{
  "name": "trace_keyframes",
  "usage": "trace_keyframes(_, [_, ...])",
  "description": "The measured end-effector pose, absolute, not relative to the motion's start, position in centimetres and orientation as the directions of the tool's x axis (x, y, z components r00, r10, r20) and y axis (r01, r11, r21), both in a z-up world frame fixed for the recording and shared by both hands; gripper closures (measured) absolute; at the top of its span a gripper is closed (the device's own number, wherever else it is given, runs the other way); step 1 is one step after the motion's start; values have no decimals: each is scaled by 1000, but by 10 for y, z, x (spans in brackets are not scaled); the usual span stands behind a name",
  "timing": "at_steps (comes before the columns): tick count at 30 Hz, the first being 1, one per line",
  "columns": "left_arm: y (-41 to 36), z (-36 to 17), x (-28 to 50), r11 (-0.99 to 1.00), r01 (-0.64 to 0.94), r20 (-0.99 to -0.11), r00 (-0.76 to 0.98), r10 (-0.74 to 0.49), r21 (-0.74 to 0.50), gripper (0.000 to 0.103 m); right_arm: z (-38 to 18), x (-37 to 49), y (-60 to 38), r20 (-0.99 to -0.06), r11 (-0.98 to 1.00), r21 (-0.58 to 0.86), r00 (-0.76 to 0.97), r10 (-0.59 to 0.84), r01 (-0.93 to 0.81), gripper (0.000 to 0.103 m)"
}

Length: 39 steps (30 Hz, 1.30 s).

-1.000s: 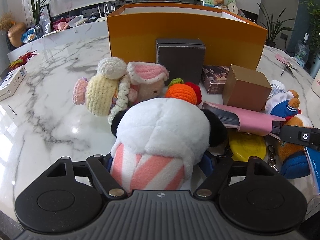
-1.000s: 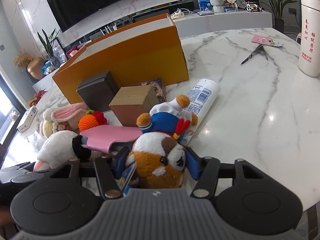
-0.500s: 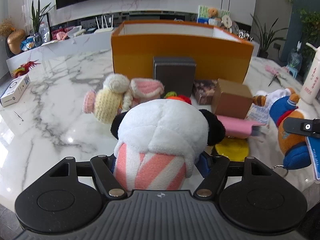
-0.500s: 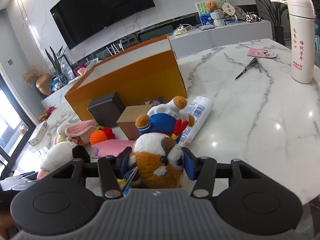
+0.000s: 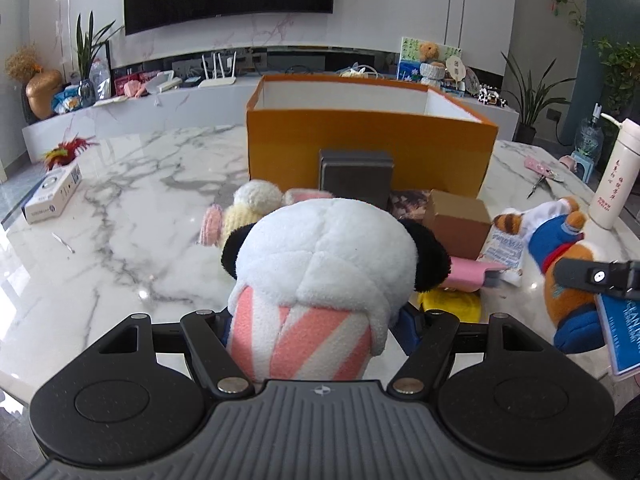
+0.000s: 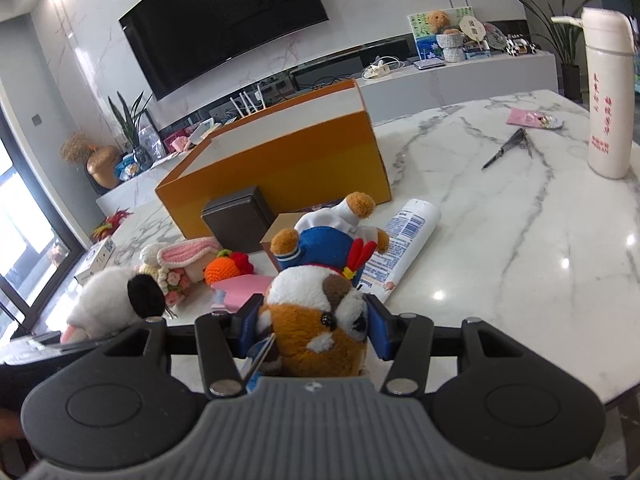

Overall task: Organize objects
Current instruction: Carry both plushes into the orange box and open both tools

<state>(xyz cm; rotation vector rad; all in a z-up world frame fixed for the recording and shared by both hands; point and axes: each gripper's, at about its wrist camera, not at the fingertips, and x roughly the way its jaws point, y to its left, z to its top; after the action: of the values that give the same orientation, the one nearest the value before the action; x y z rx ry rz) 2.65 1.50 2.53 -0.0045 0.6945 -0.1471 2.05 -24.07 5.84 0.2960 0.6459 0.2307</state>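
Note:
A white panda plush [image 5: 328, 256] with pink stripes and black ears fills the left wrist view, and my left gripper [image 5: 316, 320] is shut on its striped body. My right gripper [image 6: 314, 328] is shut on the head of a brown-and-white plush [image 6: 316, 308] in a blue sailor suit, whose body points away from the camera. A blue tag hangs at its left pad. The same plush [image 5: 560, 248] shows at the right of the left wrist view, raised above the marble table [image 5: 140, 220]. The open orange box [image 5: 368, 144] stands beyond both toys.
Before the orange box [image 6: 280, 160] lie a dark cube box [image 5: 356, 176], a brown carton [image 5: 456, 220], a crochet bunny [image 6: 180, 256], an orange crochet fruit [image 6: 224, 270], a pink pouch [image 6: 244, 292] and a white tube [image 6: 404, 240]. A white bottle [image 6: 608, 100] and scissors [image 6: 508, 148] are far right.
Both grippers have risen with their plush toys held. The table items have dropped lower in both views, and the open top of the orange box has come into sight.

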Motion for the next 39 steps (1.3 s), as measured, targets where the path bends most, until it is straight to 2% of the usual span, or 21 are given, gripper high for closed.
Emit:
trace_keyframes(9, [2, 94, 54, 980, 191, -554, 810, -194, -64, 20, 119, 39, -226, -475, 924, 298, 803, 361, -239, 47])
trace_keyframes(13, [2, 130, 102, 982, 170, -513, 838, -185, -77, 20, 162, 78, -223, -411, 928, 270, 840, 353, -258, 47])
trace_keyframes(16, [5, 149, 148, 980, 145, -490, 850, -193, -135, 20, 188, 121, -219, -358, 936, 261, 877, 320, -235, 47])
trace_keyframes(21, [6, 145, 228, 981, 107, -509, 842, -177, -164, 20, 196, 198, -216, -312, 940, 280, 907, 282, -196, 47])
trace_keyframes(24, [10, 125, 266, 976, 87, -561, 806, -186, -199, 20, 180, 243, -212, -348, 942, 280, 895, 278, -183, 47])
trace_keyframes(29, [8, 89, 313, 969, 76, -657, 722, -217, -237, 20, 146, 301, -206, -463, 951, 243, 838, 287, -191, 47])
trace_keyframes(34, [-4, 62, 343, 975, 60, -728, 655, -201, -215, 20, 112, 330, -197, -600, 967, 154, 759, 254, -203, 47])
trace_keyframes(39, [-14, 49, 356, 984, 53, -779, 604, -165, -167, 20, 90, 346, -187, -687, 965, 65, 689, 229, -256, 47])
